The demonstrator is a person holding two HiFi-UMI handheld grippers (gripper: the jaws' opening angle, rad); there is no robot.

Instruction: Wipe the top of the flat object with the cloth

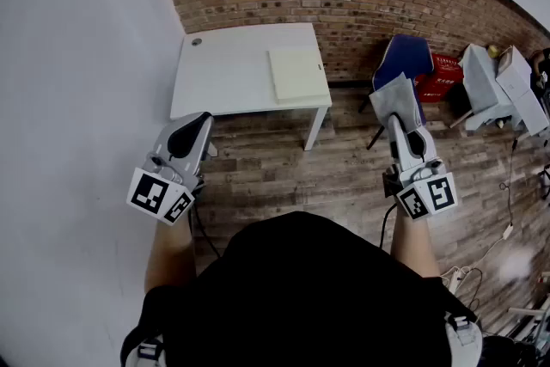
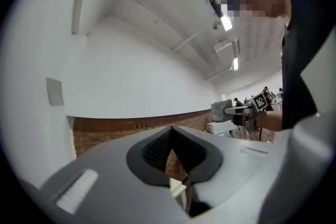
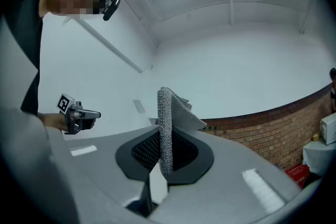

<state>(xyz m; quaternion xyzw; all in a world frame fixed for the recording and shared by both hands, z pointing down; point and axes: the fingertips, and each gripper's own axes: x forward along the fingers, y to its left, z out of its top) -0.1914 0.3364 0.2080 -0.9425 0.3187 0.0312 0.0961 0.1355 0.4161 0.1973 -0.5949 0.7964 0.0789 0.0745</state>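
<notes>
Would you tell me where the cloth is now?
In the head view, the cloth is clamped in the right hand-held gripper, right of the white table.

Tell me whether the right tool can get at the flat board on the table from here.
Probably not yet: the right tool, shut on the cloth, is over the floor short of the table. Nothing lies on the flat board or blocks the way; a step forward should do.

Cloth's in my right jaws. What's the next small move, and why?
Probably advance the right gripper toward the flat board on the white table: the cloth is clamped, but it hangs over the floor, well short of the board.
</notes>
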